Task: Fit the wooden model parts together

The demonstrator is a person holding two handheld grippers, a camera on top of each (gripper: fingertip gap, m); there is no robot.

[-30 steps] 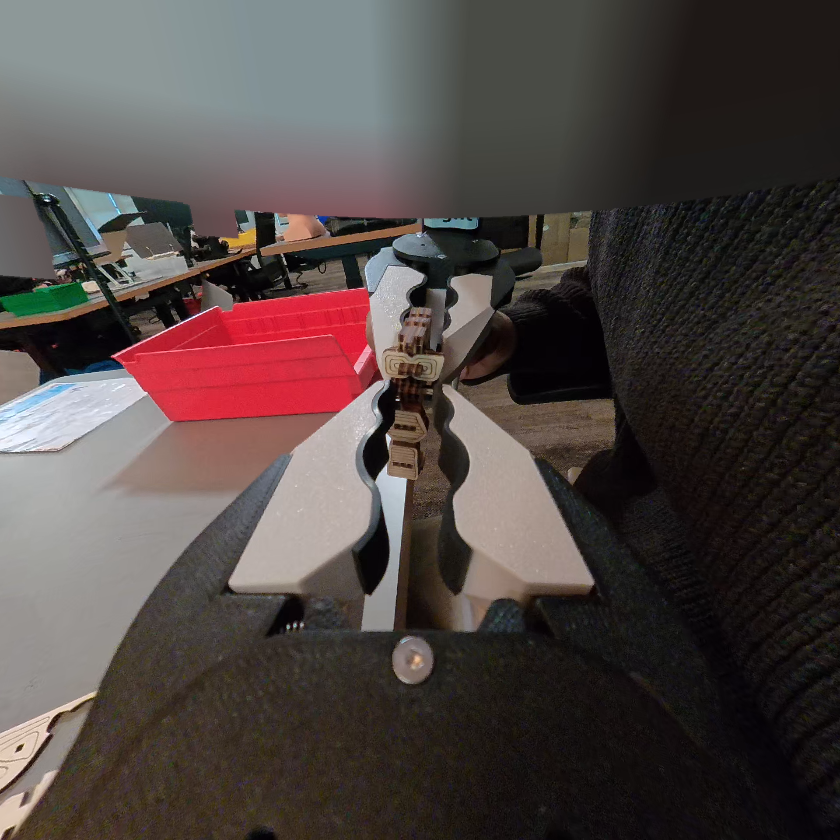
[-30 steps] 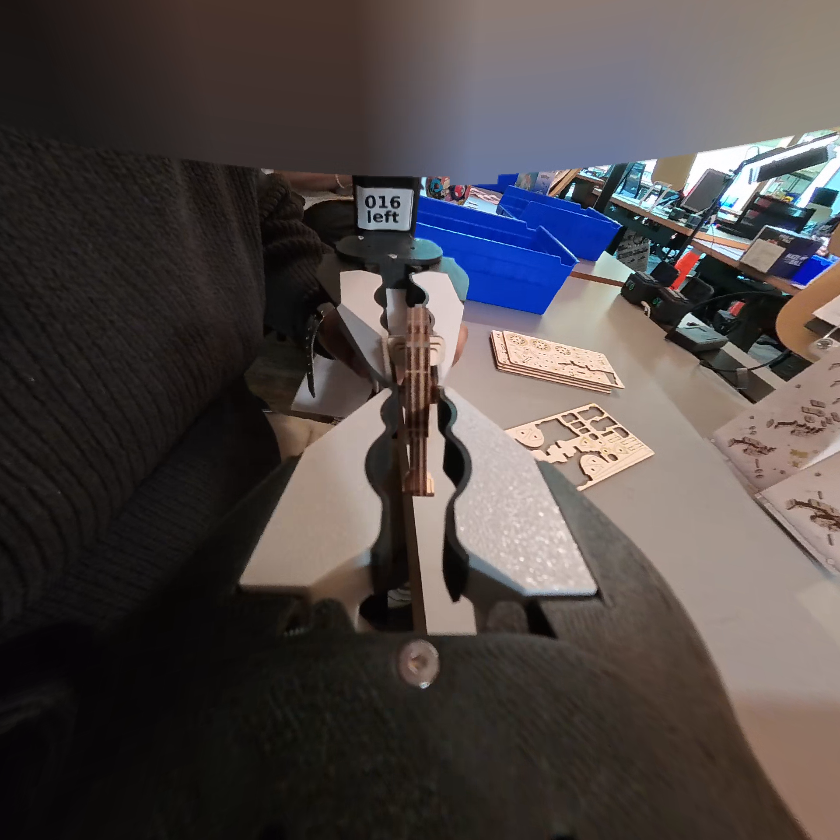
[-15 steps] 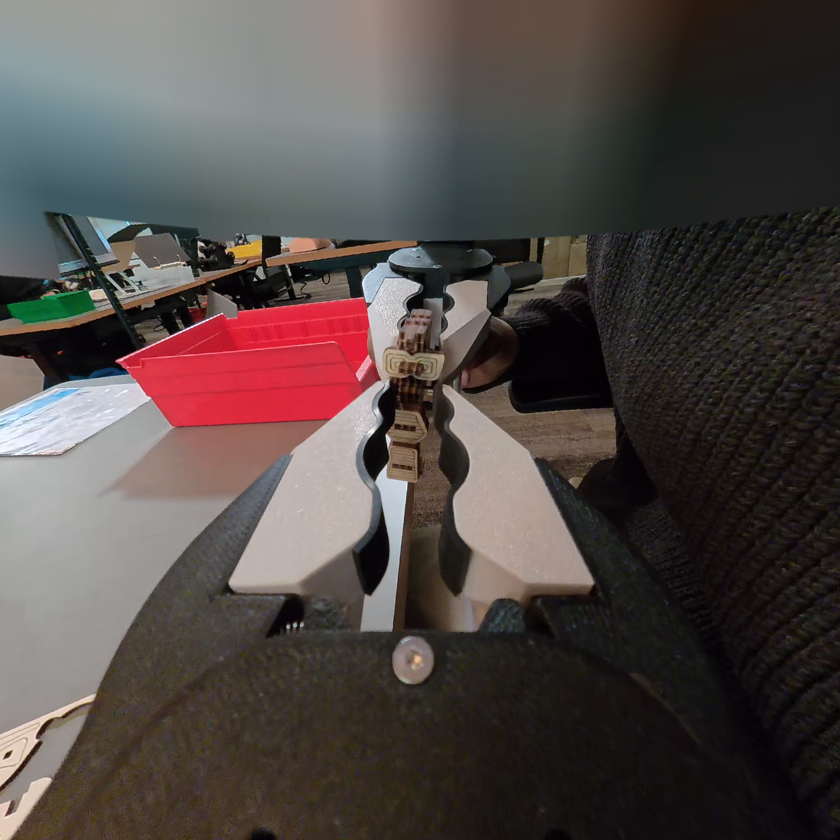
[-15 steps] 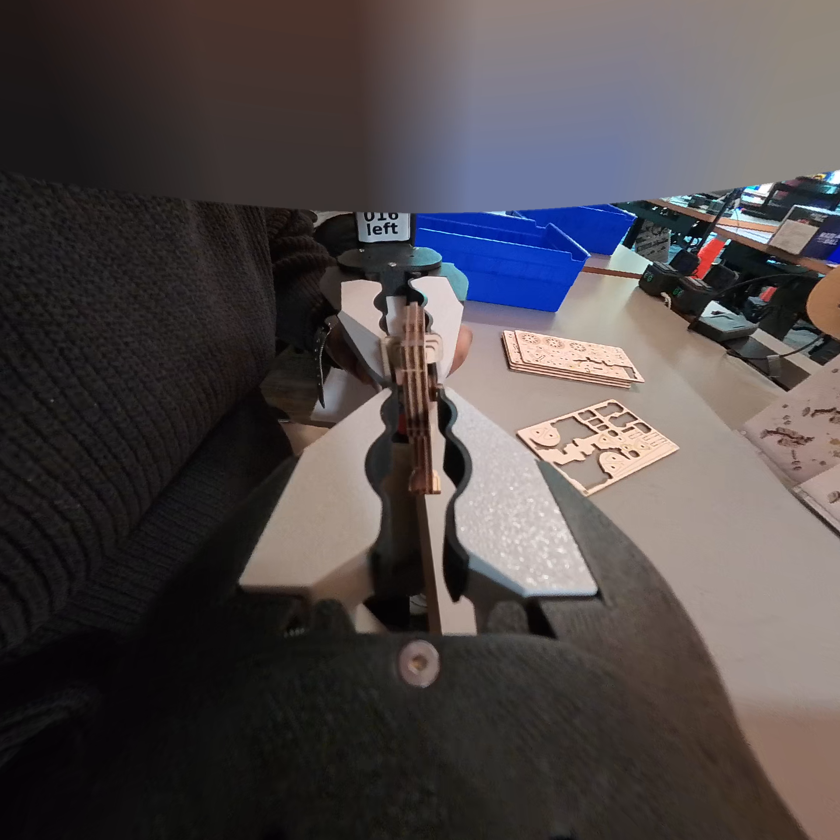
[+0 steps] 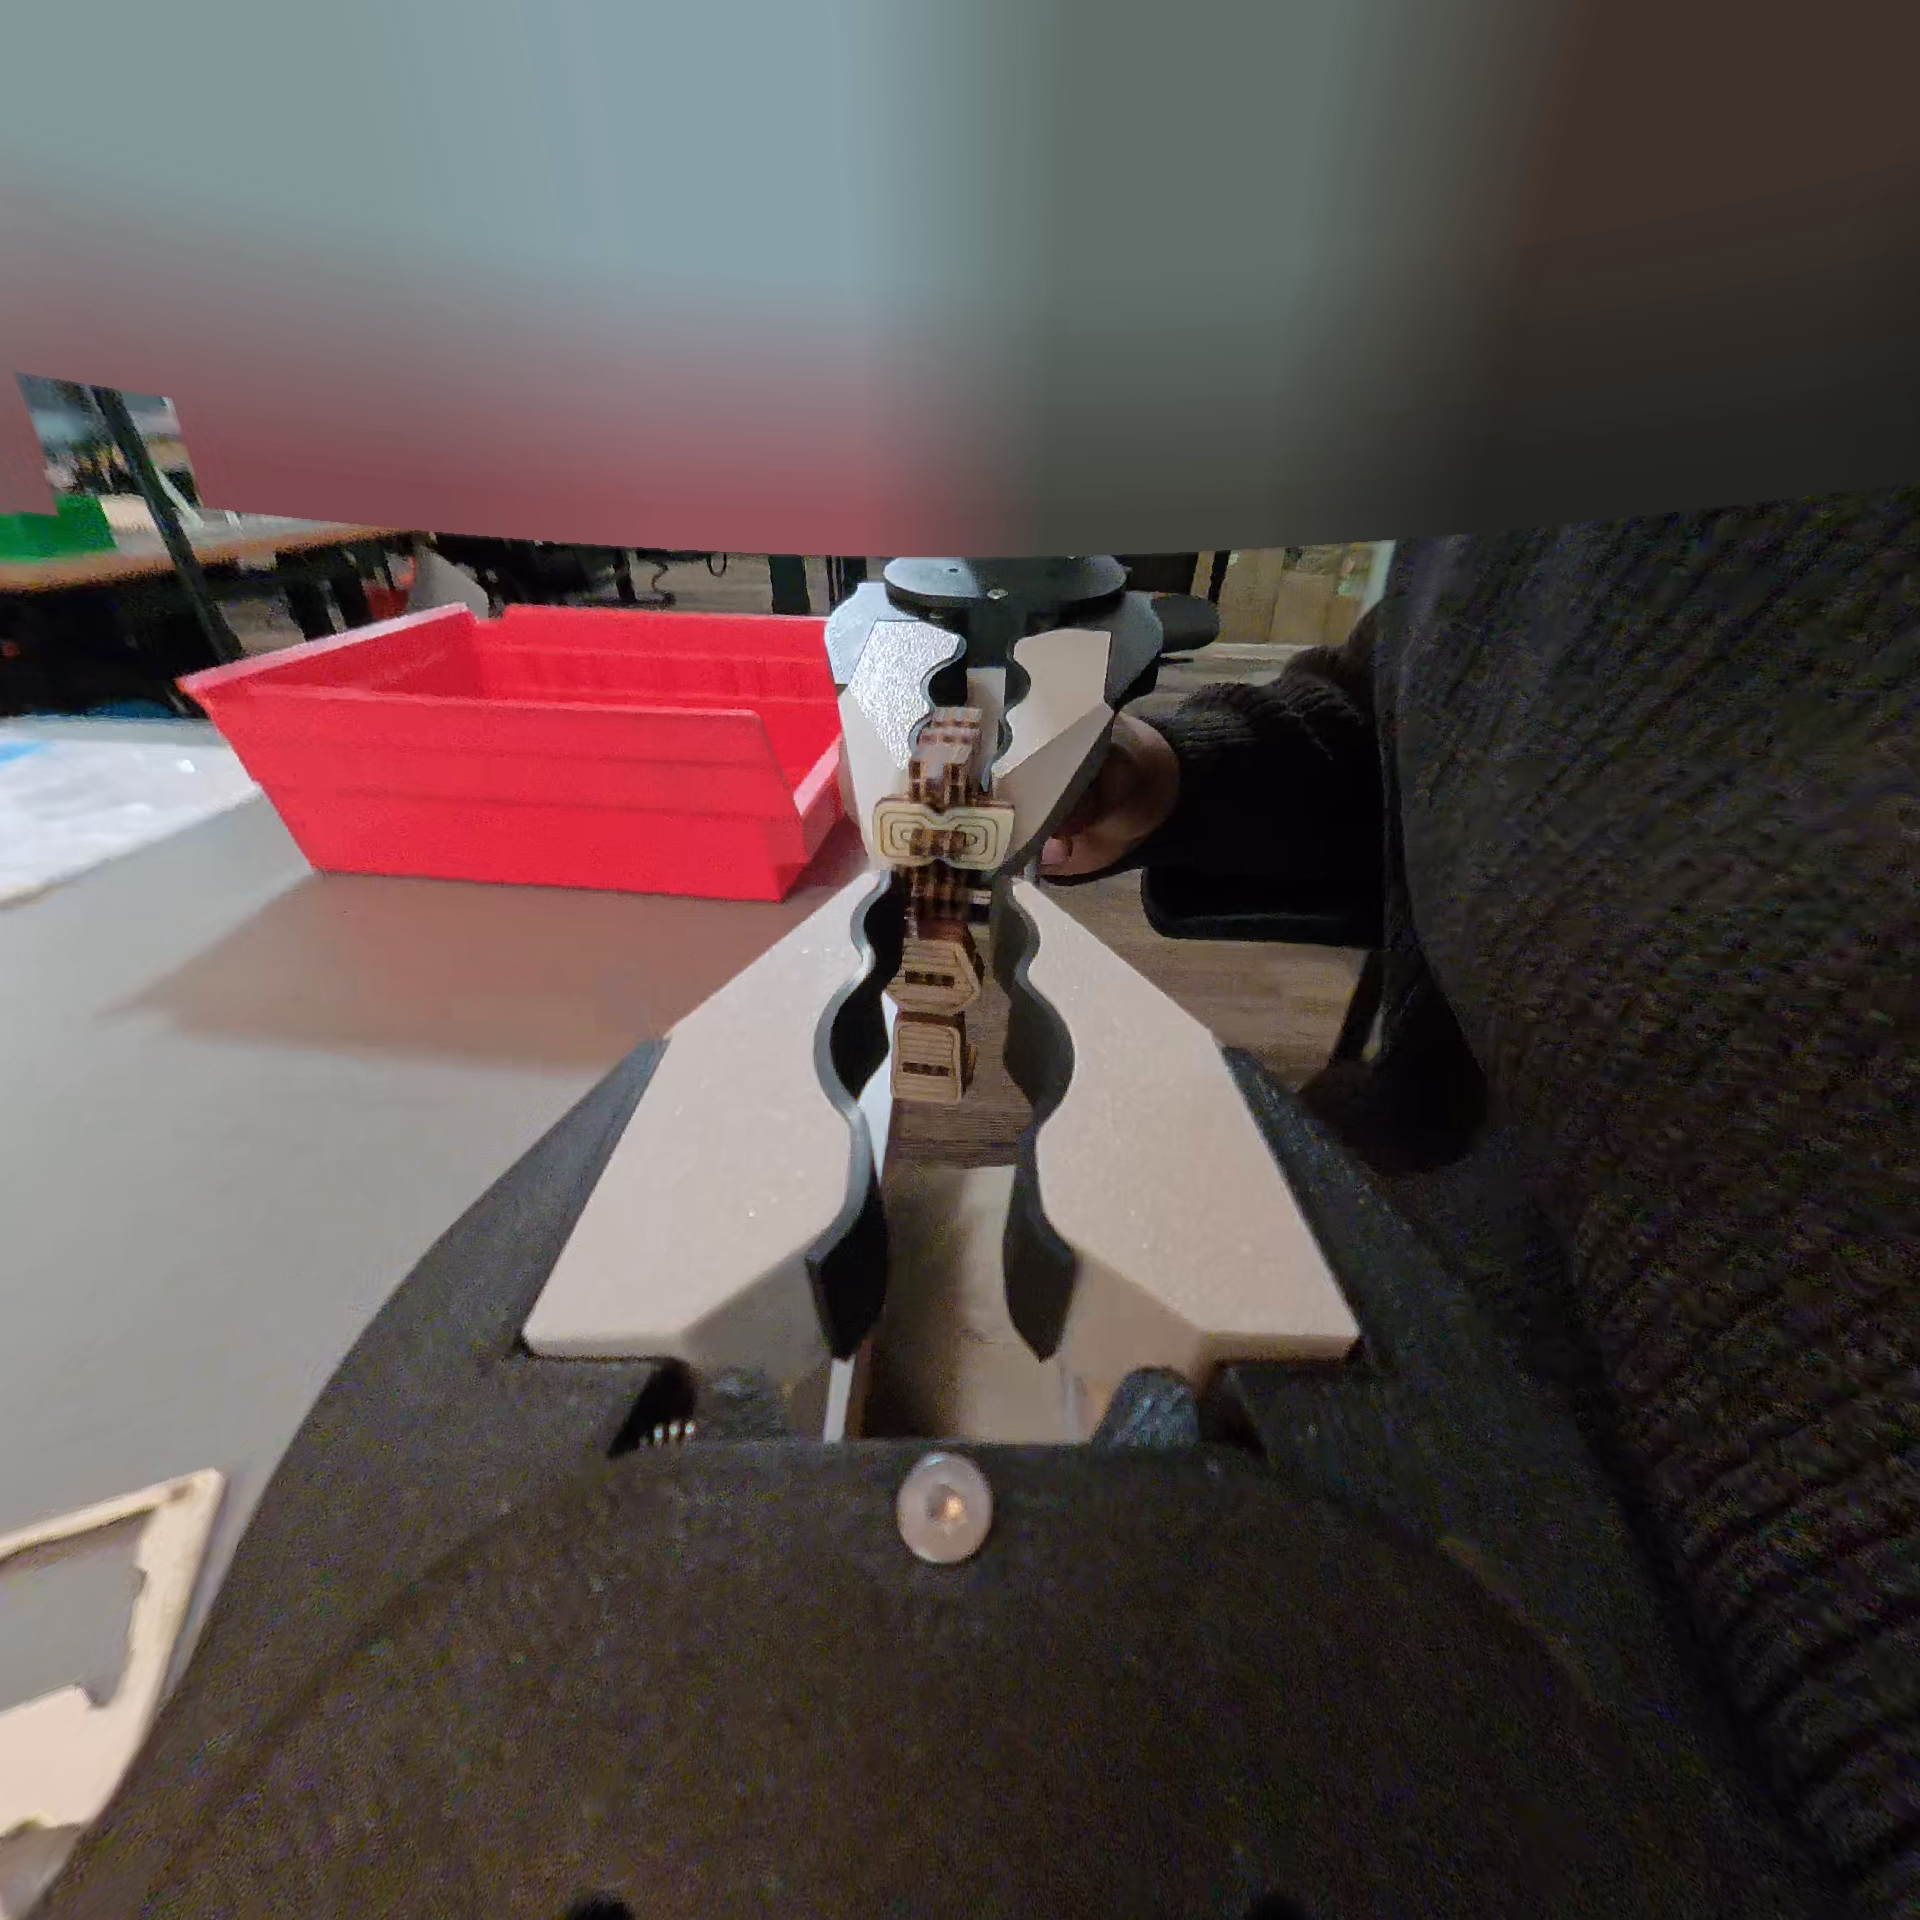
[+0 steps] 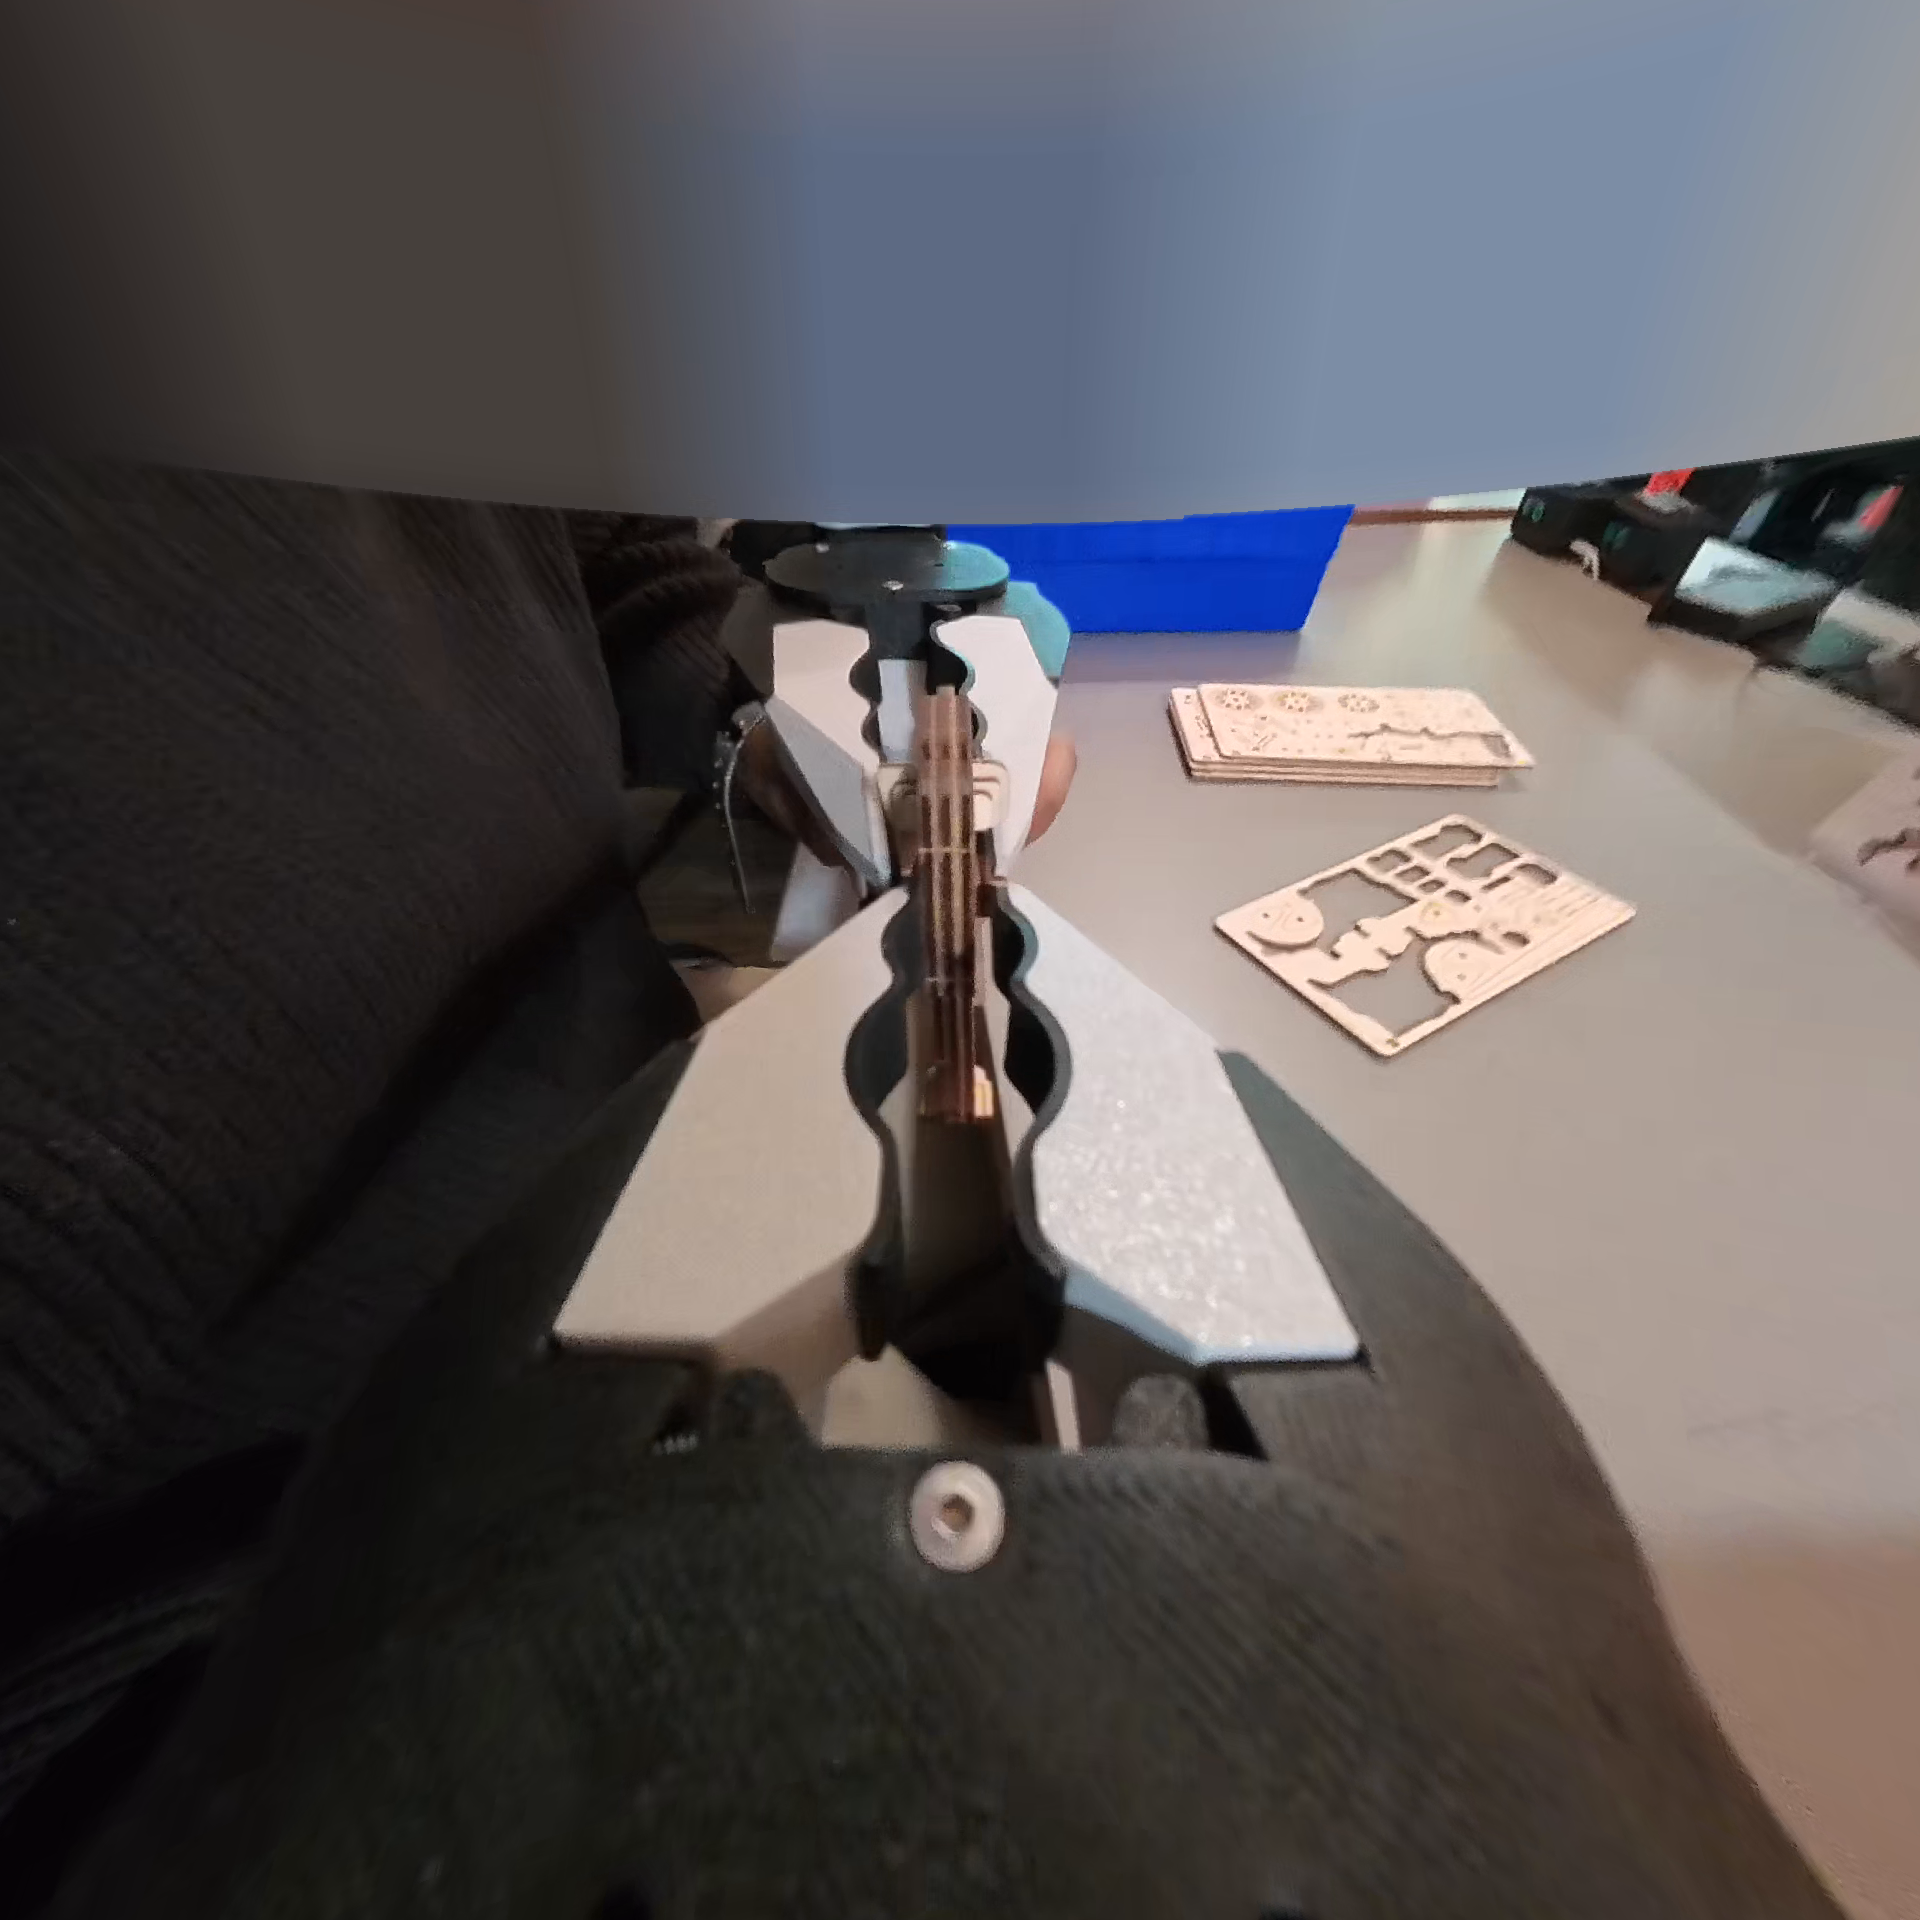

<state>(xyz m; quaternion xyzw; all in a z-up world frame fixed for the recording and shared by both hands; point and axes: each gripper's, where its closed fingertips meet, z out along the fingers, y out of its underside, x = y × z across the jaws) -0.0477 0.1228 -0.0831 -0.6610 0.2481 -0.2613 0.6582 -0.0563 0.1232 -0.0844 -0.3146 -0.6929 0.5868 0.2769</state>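
A small layered wooden model assembly (image 5: pixel 930 977) is held in the air between my two grippers, which face each other tip to tip. In the left wrist view my left gripper (image 5: pixel 940 888) is shut on its near end. My right gripper (image 5: pixel 951 826) is shut on the far end, behind a flat crosswise piece (image 5: pixel 943 831). In the right wrist view the assembly (image 6: pixel 951 997) shows edge-on between the fingers of my right gripper (image 6: pixel 948 902), with the left gripper (image 6: pixel 940 821) opposite. A hand shows behind each far gripper.
A red bin (image 5: pixel 520 748) stands on the grey table (image 5: pixel 260 1091) to the left, with a punched sheet (image 5: pixel 94 1621) near the corner. A blue bin (image 6: pixel 1174 571), a stack of wooden sheets (image 6: pixel 1340 732) and a punched-out sheet (image 6: pixel 1423 925) lie to the right. The person's dark sweater (image 6: pixel 260 883) is close by. My left and right fingertips are right by each other.
Both grippers have tilted and shifted a little together with the assembly, so the bins and sheets sit differently in the views. Both grips on the assembly are unchanged.
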